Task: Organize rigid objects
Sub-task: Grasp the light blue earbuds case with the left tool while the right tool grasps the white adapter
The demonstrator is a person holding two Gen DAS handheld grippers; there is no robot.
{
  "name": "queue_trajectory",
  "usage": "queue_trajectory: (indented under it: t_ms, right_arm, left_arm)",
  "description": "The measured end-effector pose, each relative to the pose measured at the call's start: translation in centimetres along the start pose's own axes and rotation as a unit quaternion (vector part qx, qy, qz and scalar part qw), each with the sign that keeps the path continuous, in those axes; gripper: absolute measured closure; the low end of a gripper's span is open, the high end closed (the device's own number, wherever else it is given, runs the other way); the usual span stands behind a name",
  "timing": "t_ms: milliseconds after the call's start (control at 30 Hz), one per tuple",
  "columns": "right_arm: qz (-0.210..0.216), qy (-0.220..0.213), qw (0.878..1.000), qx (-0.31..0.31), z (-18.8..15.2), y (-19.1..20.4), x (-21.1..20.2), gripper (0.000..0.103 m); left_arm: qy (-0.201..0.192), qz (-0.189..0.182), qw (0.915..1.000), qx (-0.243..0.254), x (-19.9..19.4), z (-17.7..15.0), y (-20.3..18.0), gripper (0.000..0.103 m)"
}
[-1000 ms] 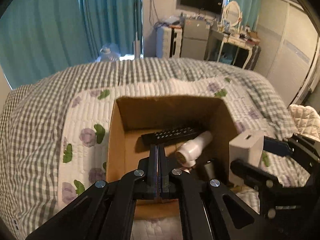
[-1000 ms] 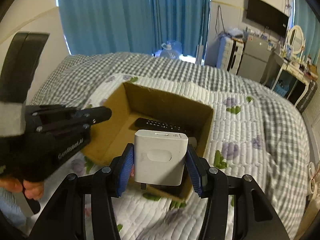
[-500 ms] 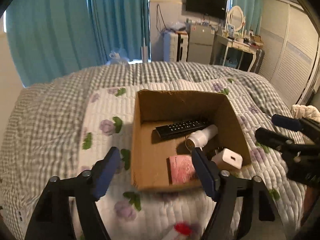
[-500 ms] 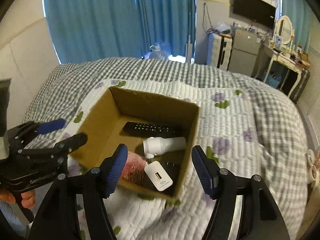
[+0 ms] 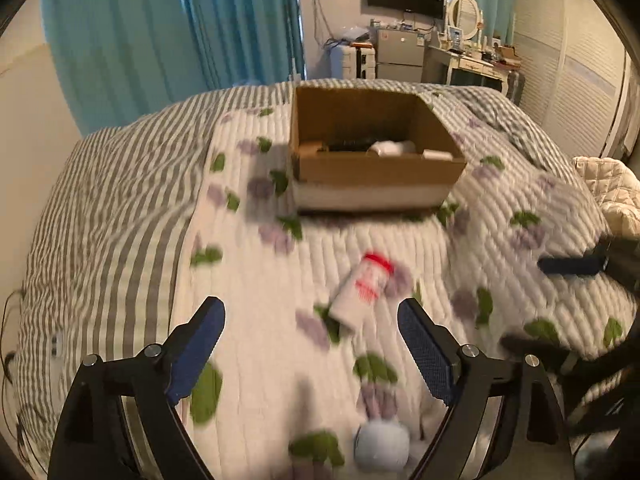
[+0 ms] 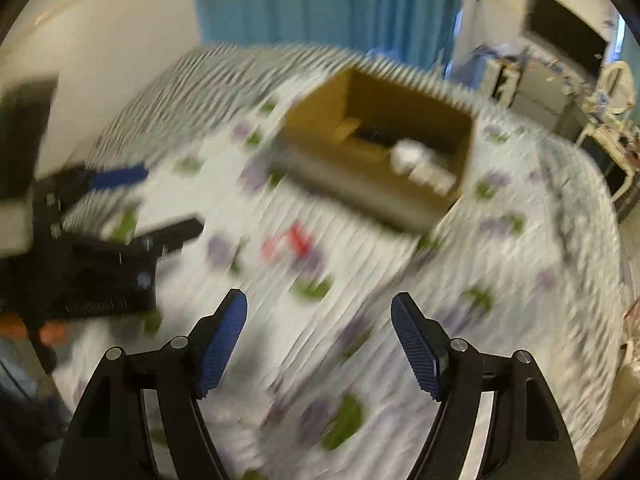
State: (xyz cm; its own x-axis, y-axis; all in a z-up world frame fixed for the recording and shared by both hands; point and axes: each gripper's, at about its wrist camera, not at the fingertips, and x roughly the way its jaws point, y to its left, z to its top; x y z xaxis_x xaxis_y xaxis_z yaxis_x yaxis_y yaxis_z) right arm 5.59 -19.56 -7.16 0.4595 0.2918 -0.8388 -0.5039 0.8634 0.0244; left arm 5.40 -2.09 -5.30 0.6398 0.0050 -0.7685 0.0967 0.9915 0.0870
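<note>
A cardboard box (image 5: 376, 168) stands on the quilted bed, also in the blurred right wrist view (image 6: 372, 184). It holds a black remote (image 5: 352, 145), a white bottle (image 5: 390, 147) and a white charger (image 5: 438, 155). A white bottle with a red cap (image 5: 364, 288) lies on the quilt in front of the box, a red smear in the right wrist view (image 6: 288, 242). A pale blue ball (image 5: 382, 446) lies near the front edge. My left gripper (image 5: 312, 340) is open and empty, just short of the red-capped bottle. My right gripper (image 6: 320, 336) is open and empty.
The bed has a floral quilt (image 5: 248, 288) and a grey striped cover (image 5: 120, 216). Teal curtains (image 5: 180, 36) hang behind. A dresser with a mirror (image 5: 464, 16) and a fridge stand at the back right. A quilted cushion (image 5: 612, 184) lies at the right.
Both grippers have pulled back from the box and dropped lower. The red-capped bottle and blue ball have come into the left view. The right view is blurred by motion.
</note>
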Motion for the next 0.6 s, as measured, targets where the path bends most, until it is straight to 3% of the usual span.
queue_trajectory:
  t_ms: [200,300,467,600]
  right_arm:
    - [0.022,0.080,0.996,-0.030,-5.0,4.3,4.8,0.029]
    - [0.009,0.109,0.993,-0.043,-6.6,4.9,6.4,0.029]
    - [-0.006,0.121,0.989,-0.082,-8.1,6.4,7.8,0.029]
    - [0.013,0.132,0.987,-0.091,-8.6,6.8,9.4,0.029]
  left_arm:
    - [0.002,0.002,1.0000,0.005,-0.4,-2.6,-0.1,0.013]
    - [0.003,0.000,1.0000,0.002,-0.4,-3.1,0.0,0.013]
    - [0.010,0.010,0.9999,0.000,-0.1,-3.9,0.3,0.013]
    - [0.022,0.022,0.9994,-0.013,0.5,-3.9,1.1,0.013]
